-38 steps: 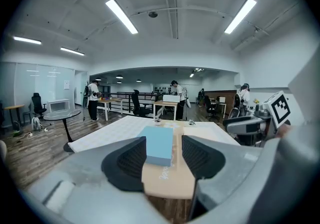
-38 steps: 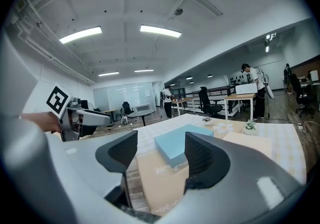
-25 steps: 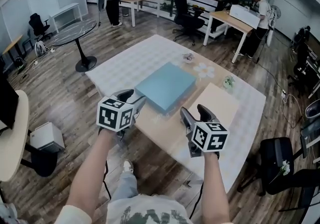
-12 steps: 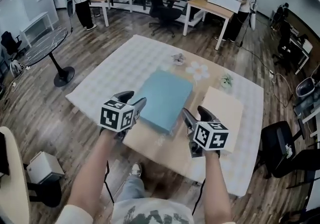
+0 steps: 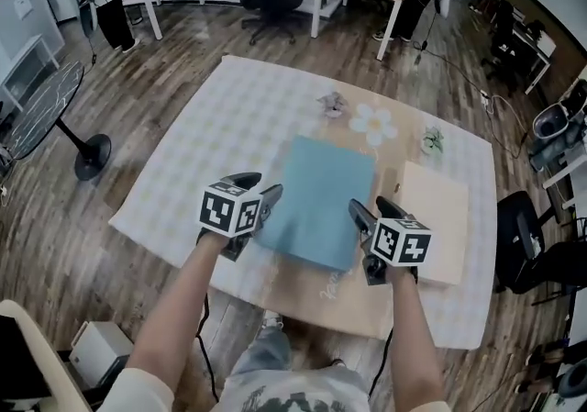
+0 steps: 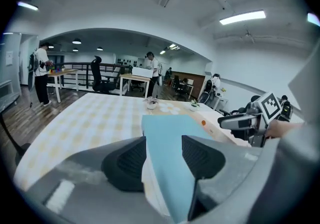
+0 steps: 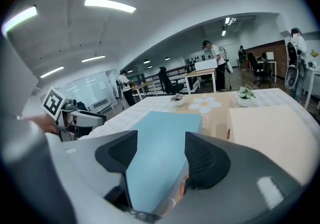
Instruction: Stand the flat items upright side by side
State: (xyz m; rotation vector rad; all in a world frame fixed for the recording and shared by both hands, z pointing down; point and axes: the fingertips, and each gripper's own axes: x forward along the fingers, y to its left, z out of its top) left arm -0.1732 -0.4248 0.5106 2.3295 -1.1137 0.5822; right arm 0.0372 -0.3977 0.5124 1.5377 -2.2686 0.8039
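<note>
**Both grippers open, one at each long side of the blue slab**

Your left gripper (image 5: 262, 192) holds its jaws apart at the left long edge of the blue slab (image 5: 321, 194), pressing on nothing. Your right gripper (image 5: 371, 209) is likewise agape at the slab's right edge, in the narrow strip between it and the beige slab (image 5: 438, 222). Both slabs lie flat. To your left the checked cloth (image 5: 183, 172) runs bare to its edge. Past the blue slab's far edge sit a small pot (image 5: 332, 105), a flower mat (image 5: 374, 124) and a little plant (image 5: 432, 139).
</note>
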